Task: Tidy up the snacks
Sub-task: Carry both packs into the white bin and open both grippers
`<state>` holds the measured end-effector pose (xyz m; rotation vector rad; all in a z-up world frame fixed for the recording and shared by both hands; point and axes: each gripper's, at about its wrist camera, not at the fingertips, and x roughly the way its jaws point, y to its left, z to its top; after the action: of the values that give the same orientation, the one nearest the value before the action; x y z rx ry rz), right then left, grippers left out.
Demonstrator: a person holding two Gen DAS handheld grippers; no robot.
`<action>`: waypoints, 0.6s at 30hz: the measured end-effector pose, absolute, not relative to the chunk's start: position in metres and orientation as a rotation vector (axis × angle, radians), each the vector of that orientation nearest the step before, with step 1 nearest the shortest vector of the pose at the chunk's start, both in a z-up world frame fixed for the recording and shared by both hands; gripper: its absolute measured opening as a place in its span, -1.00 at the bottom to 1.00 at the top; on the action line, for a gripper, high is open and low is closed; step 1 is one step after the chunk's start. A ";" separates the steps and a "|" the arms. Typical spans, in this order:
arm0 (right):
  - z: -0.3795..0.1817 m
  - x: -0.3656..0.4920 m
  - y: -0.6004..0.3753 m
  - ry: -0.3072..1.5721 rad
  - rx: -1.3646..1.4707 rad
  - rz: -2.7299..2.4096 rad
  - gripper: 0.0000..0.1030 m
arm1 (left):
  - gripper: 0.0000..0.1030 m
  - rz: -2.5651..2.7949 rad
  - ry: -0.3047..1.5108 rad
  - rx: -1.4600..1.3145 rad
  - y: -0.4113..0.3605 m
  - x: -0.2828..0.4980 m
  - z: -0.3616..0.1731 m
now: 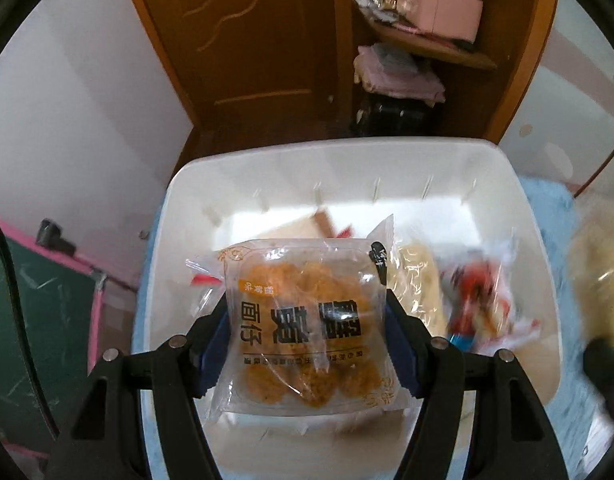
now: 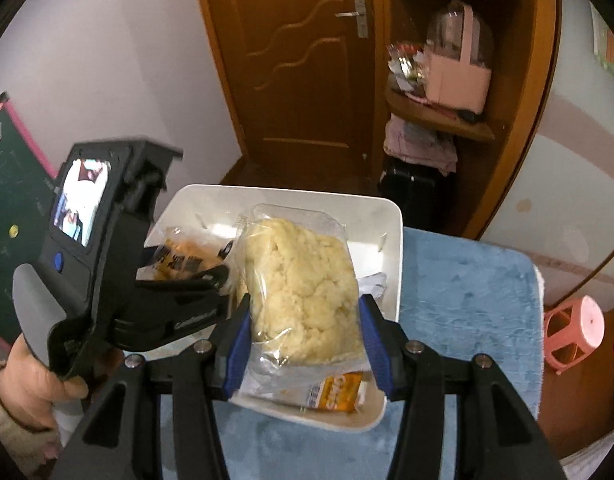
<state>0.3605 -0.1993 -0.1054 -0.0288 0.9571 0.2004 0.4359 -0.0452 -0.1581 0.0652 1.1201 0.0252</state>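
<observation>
Over bin | left claw clamps orange pack, right claw clamps pale pack | light, crushable, slippery film; hold at side edges.

Domestic room in a home, panelled wooden door with lever handle, built-in wooden corner shelf right of the door carrying a pink basket, folded pink laundry beneath, pink plastic stool further right, green chalkboard left of the door.
</observation>
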 end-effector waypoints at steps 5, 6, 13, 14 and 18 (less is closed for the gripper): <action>-0.124 0.388 -0.205 0.975 0.026 0.167 0.00 | 0.31 -0.008 1.068 0.034 -0.057 0.462 -0.159; -0.126 0.393 -0.206 0.978 0.035 0.162 0.00 | 0.32 -0.003 1.059 0.038 -0.059 0.466 -0.160; -0.146 0.419 -0.218 1.011 0.140 0.144 0.03 | 0.60 0.063 1.027 0.019 -0.049 0.480 -0.170; -0.149 0.422 -0.219 1.022 0.161 0.152 0.03 | 0.65 0.066 1.031 0.020 -0.046 0.480 -0.172; -0.158 0.424 -0.221 1.042 0.199 0.155 0.05 | 0.79 0.064 1.054 0.011 -0.033 0.482 -0.178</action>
<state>0.4244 -0.2205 -0.1575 0.1986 1.0415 0.1550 0.4815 -0.0331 -0.1776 0.0114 1.0537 0.0642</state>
